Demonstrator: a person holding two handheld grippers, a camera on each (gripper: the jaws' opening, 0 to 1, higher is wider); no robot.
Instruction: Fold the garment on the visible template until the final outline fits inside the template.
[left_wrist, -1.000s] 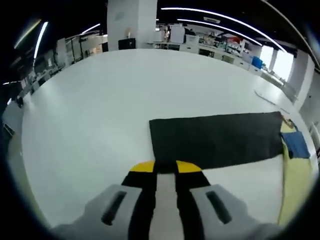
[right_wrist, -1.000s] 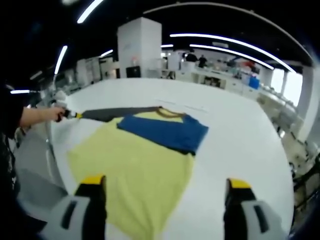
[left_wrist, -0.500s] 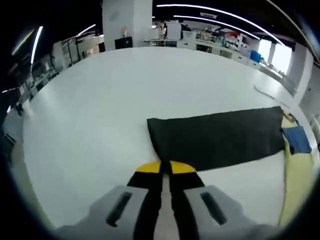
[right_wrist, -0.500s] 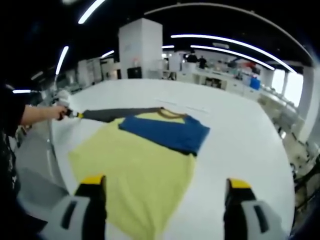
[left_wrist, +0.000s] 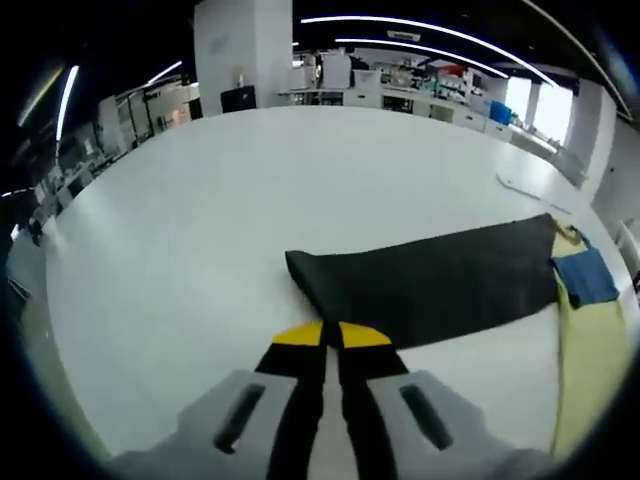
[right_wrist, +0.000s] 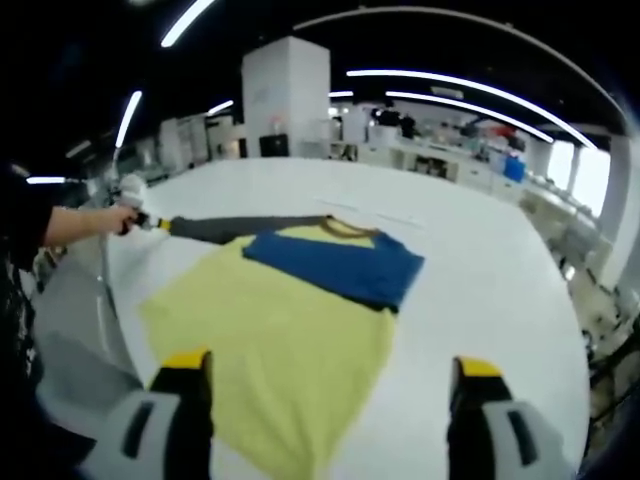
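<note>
Table (right_wrist: 480, 250), white and very wide, is carrying everything here. Garment (right_wrist: 280, 330), a yellow shirt, is lying flat on it in the right gripper view, its long axis running from the near hem to the collar at the far end. A blue sleeve (right_wrist: 335, 265) is lying folded across the chest, and a dark sleeve (left_wrist: 430, 285) is stretching out left toward a person's hand (right_wrist: 122, 215). The left tongs (left_wrist: 331, 336) are sitting closed, yellow tips together right at the near edge of that dark sleeve. The right tongs (right_wrist: 330, 380) are hovering wide open above the near hem, gripping nothing.
</note>
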